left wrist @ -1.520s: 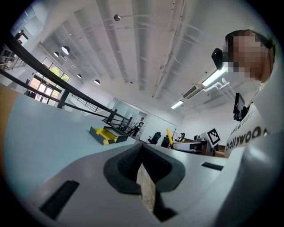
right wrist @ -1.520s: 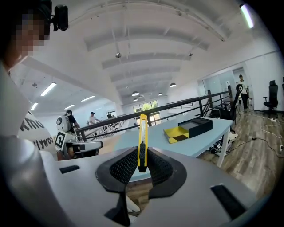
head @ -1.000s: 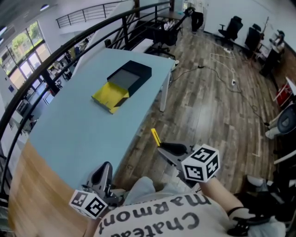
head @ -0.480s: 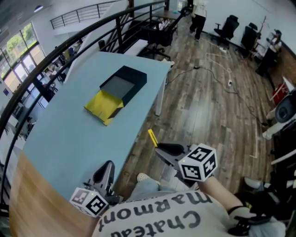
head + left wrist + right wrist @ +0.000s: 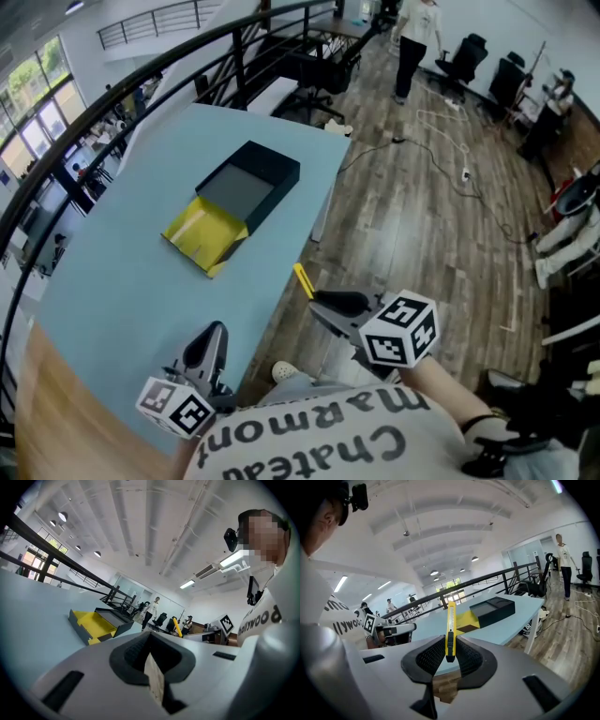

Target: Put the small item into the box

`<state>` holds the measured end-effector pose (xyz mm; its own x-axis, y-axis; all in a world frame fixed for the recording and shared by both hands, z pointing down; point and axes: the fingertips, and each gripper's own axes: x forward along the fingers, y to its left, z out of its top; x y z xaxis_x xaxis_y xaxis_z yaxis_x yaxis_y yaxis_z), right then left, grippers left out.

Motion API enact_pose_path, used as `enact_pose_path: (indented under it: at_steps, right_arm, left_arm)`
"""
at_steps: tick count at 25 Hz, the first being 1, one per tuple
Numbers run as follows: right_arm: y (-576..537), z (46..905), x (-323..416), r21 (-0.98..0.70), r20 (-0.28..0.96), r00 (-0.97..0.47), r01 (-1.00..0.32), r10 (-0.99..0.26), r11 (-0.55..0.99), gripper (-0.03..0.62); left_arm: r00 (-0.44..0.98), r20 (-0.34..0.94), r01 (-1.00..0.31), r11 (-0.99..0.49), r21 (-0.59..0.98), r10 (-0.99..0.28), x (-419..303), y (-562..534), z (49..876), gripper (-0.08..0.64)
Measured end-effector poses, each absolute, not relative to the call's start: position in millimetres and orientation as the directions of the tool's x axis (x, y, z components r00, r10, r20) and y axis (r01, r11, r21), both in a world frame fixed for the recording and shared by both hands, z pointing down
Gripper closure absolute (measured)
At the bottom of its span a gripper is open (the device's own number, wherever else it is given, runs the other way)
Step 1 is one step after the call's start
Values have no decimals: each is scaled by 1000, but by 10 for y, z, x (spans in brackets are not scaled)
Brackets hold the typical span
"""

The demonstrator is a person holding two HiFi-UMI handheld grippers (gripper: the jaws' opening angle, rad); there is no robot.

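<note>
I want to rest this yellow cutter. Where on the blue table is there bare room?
Most of the table is bare: the wide stretch between the yellow flap and the left tongs, and the strip left of the black box. Only the box's spot, toward the far right edge, is taken.

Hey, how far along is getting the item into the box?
Done: the right gripper has the yellow utility knife between its fingers. In hand: it is held beside the blue table, short of the box. Left: reach the box and release it inside.
</note>
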<state>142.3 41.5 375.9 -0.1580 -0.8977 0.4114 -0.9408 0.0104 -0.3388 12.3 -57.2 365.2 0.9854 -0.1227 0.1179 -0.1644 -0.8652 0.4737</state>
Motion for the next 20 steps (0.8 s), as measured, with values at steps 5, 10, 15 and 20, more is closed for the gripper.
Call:
enact_pose_path:
  at_steps: [5,10,15,20]
  right_arm:
    - [-34,3773,1577,-351,417,-211,-934,-884,57,505]
    - [-428,3839,1715,-364,425,-251,-927,-870,90,506]
    - [-727,3863,1741,-372,427,-294,-919,-855,130,505]
    - [-839,3884,1701,-365,438,-321,-917,-840,160,505]
  left_arm:
    - [975,121,-221,-848,482,-185,155,-959,3676,558]
    - [955,120,-294,-819,493,-270,115,-1297,3708,558]
    - [939,131,-339,-790,510,-319,105,-1499,3761,558]
    - [942,111,-328,-808,489,-316,194,-1548,3640,558]
